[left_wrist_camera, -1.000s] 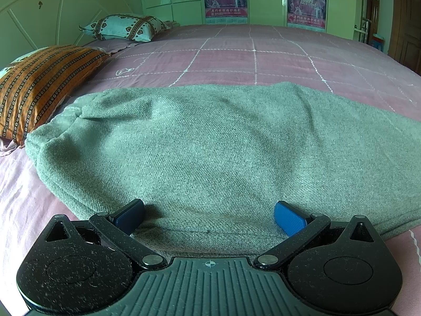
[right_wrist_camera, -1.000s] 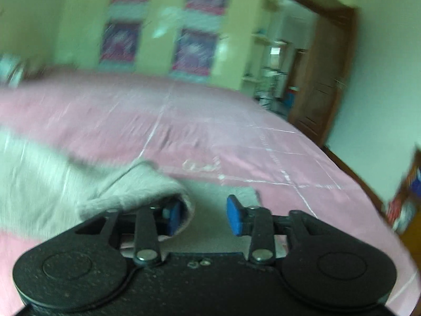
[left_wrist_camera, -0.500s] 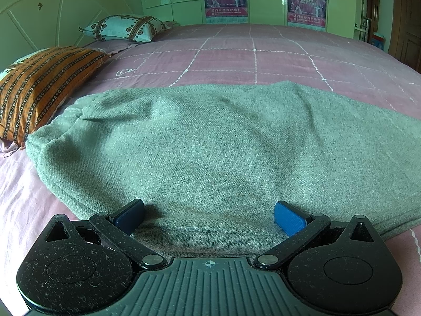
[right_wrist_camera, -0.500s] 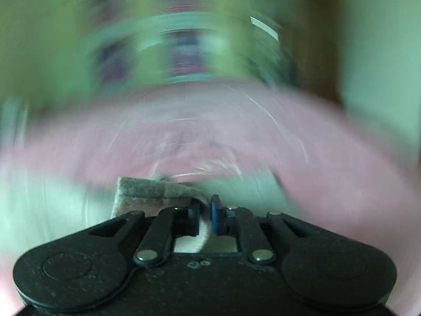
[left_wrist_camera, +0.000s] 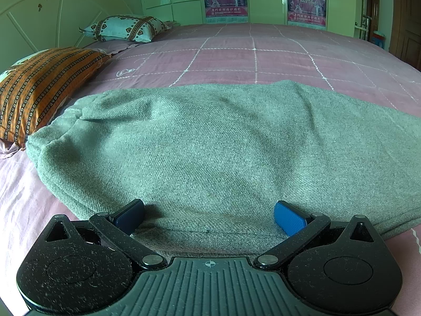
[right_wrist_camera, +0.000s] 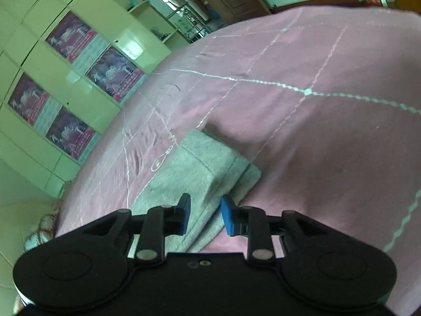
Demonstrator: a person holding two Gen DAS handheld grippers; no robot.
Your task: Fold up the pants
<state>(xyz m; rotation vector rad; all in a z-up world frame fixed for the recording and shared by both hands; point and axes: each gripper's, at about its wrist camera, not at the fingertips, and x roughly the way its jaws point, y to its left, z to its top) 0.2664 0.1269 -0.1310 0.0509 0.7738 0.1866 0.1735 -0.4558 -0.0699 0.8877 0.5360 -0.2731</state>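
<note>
While the left gripper rests wide open on the pants to pin them, the right gripper, slightly parted, straddles the leg ends; a pinch seems unfinished.

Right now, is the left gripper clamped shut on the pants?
No, the left gripper is wide open, its two blue pads resting far apart on the near edge of the grey pants.
</note>
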